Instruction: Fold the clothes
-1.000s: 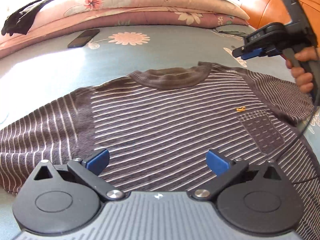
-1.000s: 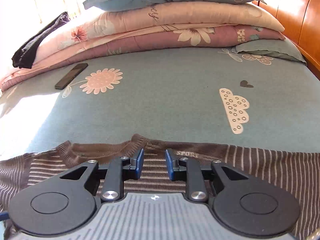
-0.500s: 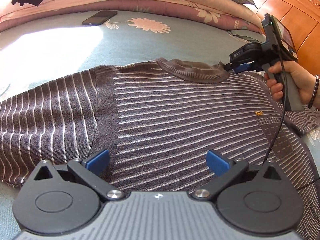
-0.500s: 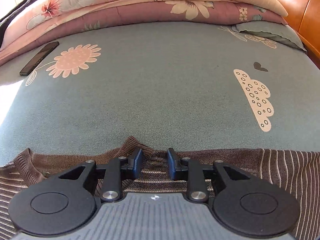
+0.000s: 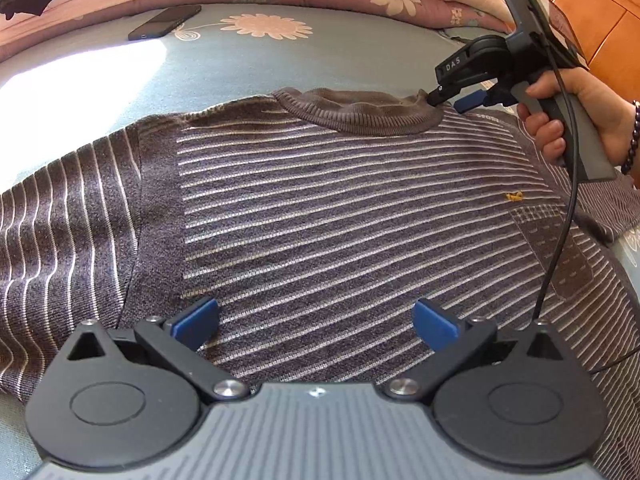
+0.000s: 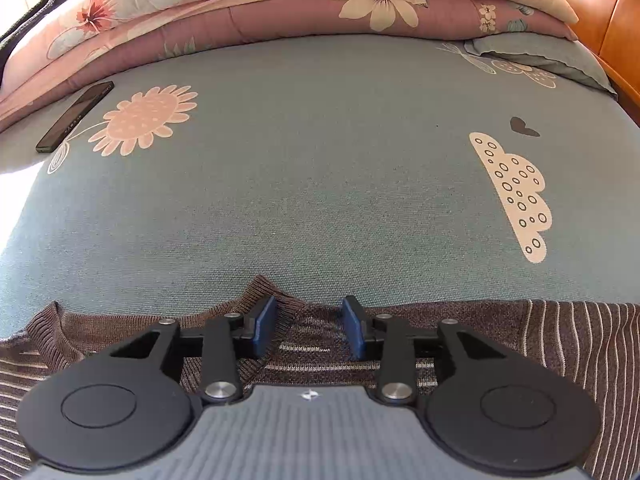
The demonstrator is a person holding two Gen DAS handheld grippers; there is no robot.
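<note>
Right gripper (image 6: 309, 326) jaws just widened astride sweater (image 5: 320, 220) collar, seemingly unpinched; left gripper (image 5: 316, 320) spread.

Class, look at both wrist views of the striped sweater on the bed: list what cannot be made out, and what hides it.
- Sweater hem: left wrist view, covered by the left gripper body.
- Sleeve ends: both views, cut off by the frame edges.
- Lettering near the collar: left wrist view, too small to read.
- Whether the right gripper pads touch the fabric: not clear in either view.
</note>
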